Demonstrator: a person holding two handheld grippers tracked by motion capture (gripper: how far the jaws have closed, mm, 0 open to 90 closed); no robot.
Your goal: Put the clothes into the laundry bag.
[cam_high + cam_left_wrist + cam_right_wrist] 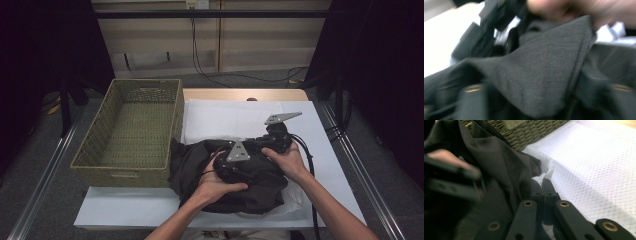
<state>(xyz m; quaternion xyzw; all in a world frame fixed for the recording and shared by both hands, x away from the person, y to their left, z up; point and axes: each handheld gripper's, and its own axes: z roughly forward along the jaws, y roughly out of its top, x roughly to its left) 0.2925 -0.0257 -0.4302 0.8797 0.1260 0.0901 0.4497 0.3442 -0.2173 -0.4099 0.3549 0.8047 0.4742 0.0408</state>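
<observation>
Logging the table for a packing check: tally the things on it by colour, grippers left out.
Black: 1, the garment
Green: 1, the wicker basket
White: 1, the mesh cloth
Total: 3

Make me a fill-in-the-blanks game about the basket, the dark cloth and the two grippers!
1. The woven basket has ____ inside it.
2. The dark cloth lies to the ____ of the basket in the high view.
3. The right gripper has its fingers ____, at the edge of the cloth.
4. Under the cloth lies a ____ mat.

Missing words: nothing; right; shut; white
</observation>
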